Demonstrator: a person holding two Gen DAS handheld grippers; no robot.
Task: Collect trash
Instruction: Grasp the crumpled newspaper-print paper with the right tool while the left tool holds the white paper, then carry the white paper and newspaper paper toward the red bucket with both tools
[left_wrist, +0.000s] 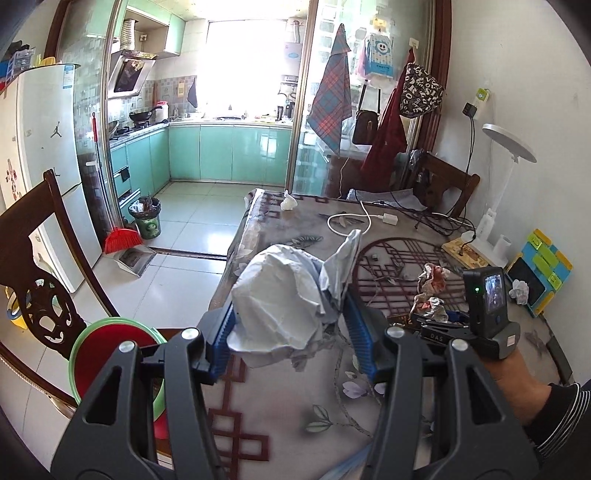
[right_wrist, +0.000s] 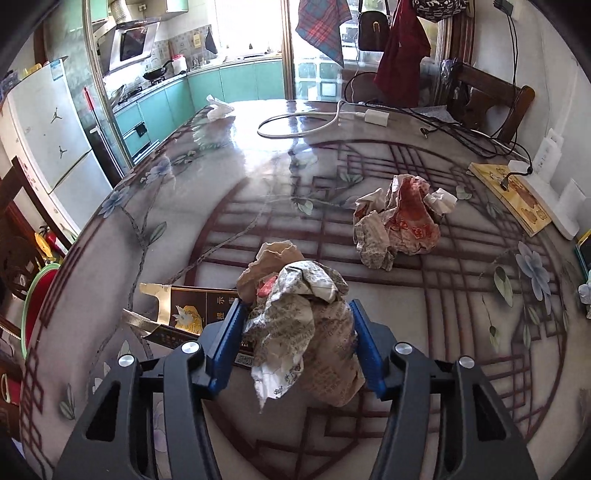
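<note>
Desk: Trash on the patterned table (right_wrist: 177, 206), then. Who holds what?

Caption writer: At centre of the left wrist view, the left gripper (left_wrist: 291, 325) pinches a pale crumpled paper wad (left_wrist: 284, 299) between its blue pads, clear of the tabletop. At lower centre of the right wrist view, the right gripper (right_wrist: 299, 339) has its jaws pressed onto a crumpled printed wrapper (right_wrist: 303, 321), which rests on the table.

Desk: What else lies there?

Caption writer: A flattened dark carton (right_wrist: 184, 314) sits just left of that wrapper, partly under the left blue finger. A second wrapper ball, red and printed (right_wrist: 399, 218), lies at centre right, well apart. A white tissue (right_wrist: 219, 109) rests near the far edge, upper left of centre, with a white cable and charger (right_wrist: 376, 118) beyond.

Desk: Any bin?

Caption writer: A red basin with a green rim (left_wrist: 114, 350) shows at lower left of the left view, beside the table edge.
</note>
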